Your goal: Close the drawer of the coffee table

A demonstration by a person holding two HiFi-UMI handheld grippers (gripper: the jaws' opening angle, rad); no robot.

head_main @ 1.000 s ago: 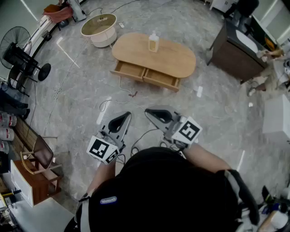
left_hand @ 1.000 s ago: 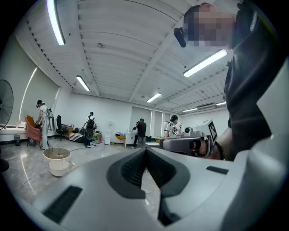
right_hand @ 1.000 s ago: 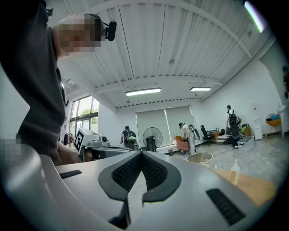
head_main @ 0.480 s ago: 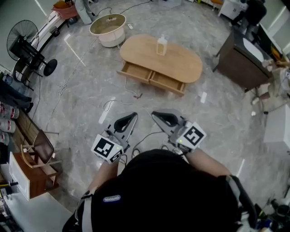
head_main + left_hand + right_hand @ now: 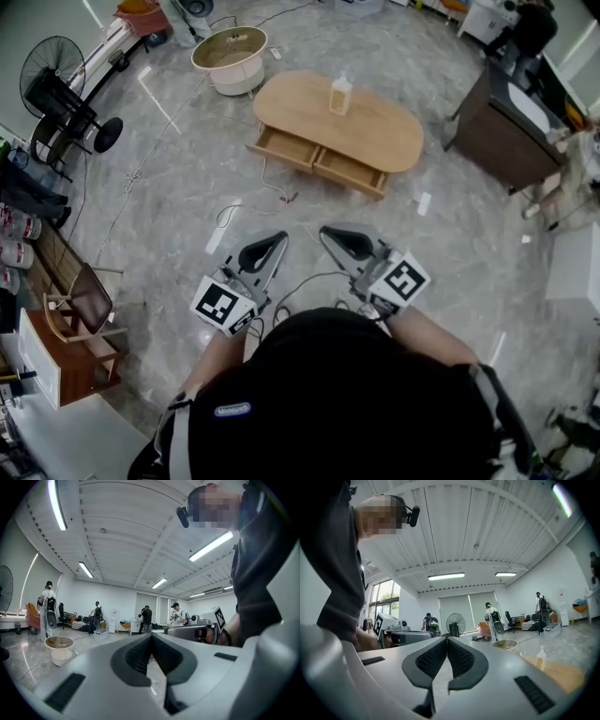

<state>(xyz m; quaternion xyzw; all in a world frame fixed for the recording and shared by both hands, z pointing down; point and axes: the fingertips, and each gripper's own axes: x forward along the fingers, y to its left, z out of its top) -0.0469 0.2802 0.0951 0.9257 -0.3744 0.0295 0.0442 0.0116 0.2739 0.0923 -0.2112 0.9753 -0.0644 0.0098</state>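
An oval wooden coffee table [image 5: 375,131] stands on the grey floor, well ahead of me in the head view. Its two front drawers are pulled out: the left drawer [image 5: 284,148] and the right drawer [image 5: 352,172]. A small bottle [image 5: 340,96] stands on the tabletop. My left gripper [image 5: 278,237] and right gripper [image 5: 327,232] are held side by side near my body, far short of the table, both shut and empty. In the right gripper view the table's edge [image 5: 555,674] and bottle [image 5: 541,658] show at lower right. The left gripper [image 5: 151,635] points level into the room.
A round tub [image 5: 231,58] sits left of the table, with a cable [image 5: 267,187] trailing across the floor. A dark cabinet [image 5: 506,127] stands to the right, a fan [image 5: 66,80] and a small wooden chair [image 5: 80,314] at the left. Several people stand far off.
The head view has shifted a little, so the table and tub sit slightly further right in frame. Both grippers stay shut and hold their place in front of me.
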